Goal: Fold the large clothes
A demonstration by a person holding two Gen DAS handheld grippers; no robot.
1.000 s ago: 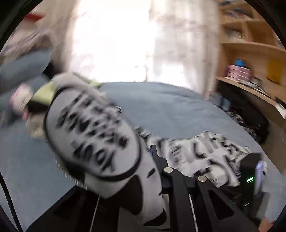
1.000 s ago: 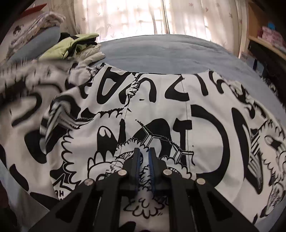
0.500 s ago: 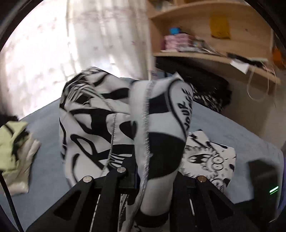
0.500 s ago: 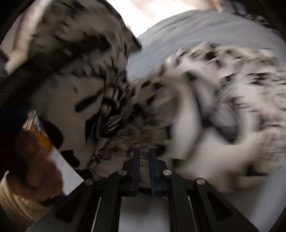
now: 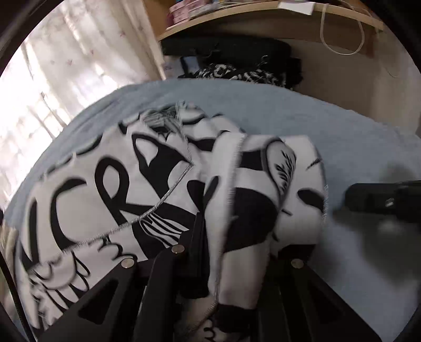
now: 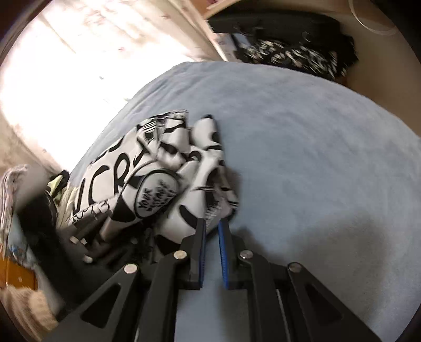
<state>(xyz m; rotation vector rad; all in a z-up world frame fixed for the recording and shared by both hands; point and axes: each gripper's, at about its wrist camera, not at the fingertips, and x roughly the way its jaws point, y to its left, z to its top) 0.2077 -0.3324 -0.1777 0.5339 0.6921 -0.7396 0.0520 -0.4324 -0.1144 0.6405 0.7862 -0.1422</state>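
A white garment with black graffiti print [image 5: 110, 189] lies in a loose bundle on the blue-grey bed [image 5: 289, 110]. One fold of it hangs over my left gripper [image 5: 218, 236], which is shut on the cloth; the cloth hides its right finger. In the right wrist view the same garment [image 6: 147, 168] is bunched to the left. Its near edge sits between the blue pads of my right gripper [image 6: 210, 223], which is shut on it. The right gripper's dark body [image 5: 381, 200] shows blurred at the right of the left wrist view. The left gripper [image 6: 86, 231] shows under the cloth.
A wooden shelf [image 5: 263, 10] runs along the far wall with dark and patterned clothes [image 5: 250, 71] heaped below it. A bright curtained window [image 5: 52, 79] is at the left. A yellow-green garment [image 6: 56, 184] and other cloth lie at the bed's left edge. Bare bed [image 6: 315, 157] spreads right.
Both grippers have swung sideways and rolled, carrying the garment with them. The garment lay spread flat under the right gripper; it is now gathered into a folded bundle, lower on the bed.
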